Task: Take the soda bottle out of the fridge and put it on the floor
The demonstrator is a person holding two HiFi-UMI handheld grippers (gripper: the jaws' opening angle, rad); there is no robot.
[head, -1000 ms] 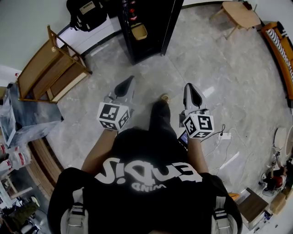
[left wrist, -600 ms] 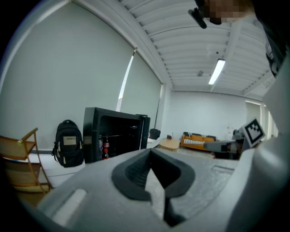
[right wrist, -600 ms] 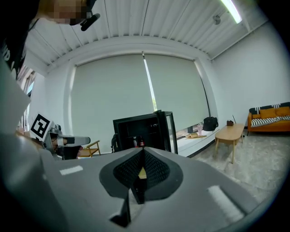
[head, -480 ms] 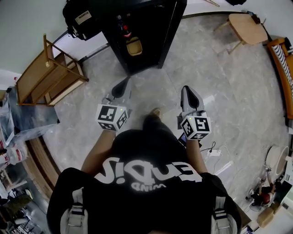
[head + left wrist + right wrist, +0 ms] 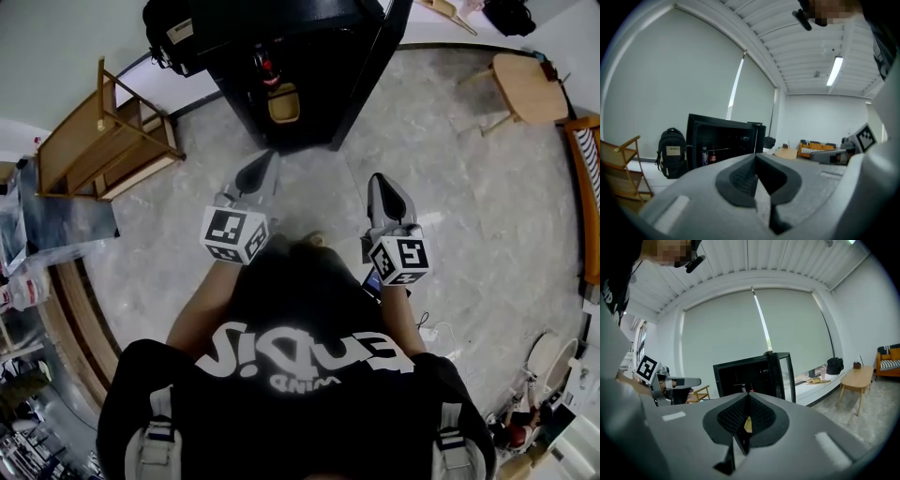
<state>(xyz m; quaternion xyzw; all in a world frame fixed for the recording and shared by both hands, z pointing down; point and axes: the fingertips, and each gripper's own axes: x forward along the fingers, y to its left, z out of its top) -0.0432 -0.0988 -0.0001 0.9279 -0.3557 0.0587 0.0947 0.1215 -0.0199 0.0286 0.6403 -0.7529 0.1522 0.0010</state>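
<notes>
The black fridge (image 5: 309,37) stands open at the top of the head view, its door (image 5: 375,70) swung to the right. A red-labelled soda bottle (image 5: 265,66) stands on a shelf inside and shows small in the left gripper view (image 5: 712,156). A yellow item (image 5: 284,103) sits lower in the fridge. My left gripper (image 5: 261,167) and right gripper (image 5: 380,183) are held side by side in front of the person, short of the fridge, both pointing at it. Both are shut and hold nothing; in the gripper views the left gripper's pads (image 5: 757,161) and the right gripper's pads (image 5: 746,401) meet.
A black backpack (image 5: 672,151) leans against the wall left of the fridge. Wooden folding chairs (image 5: 108,141) stand at the left. A low wooden table (image 5: 530,89) and an orange sofa (image 5: 589,178) are at the right. The floor is grey marble tile (image 5: 469,216).
The person has walked toward the fridge, which now sits closer and larger at the top of the head view. Both grippers kept their places in front of the body and stayed shut.
</notes>
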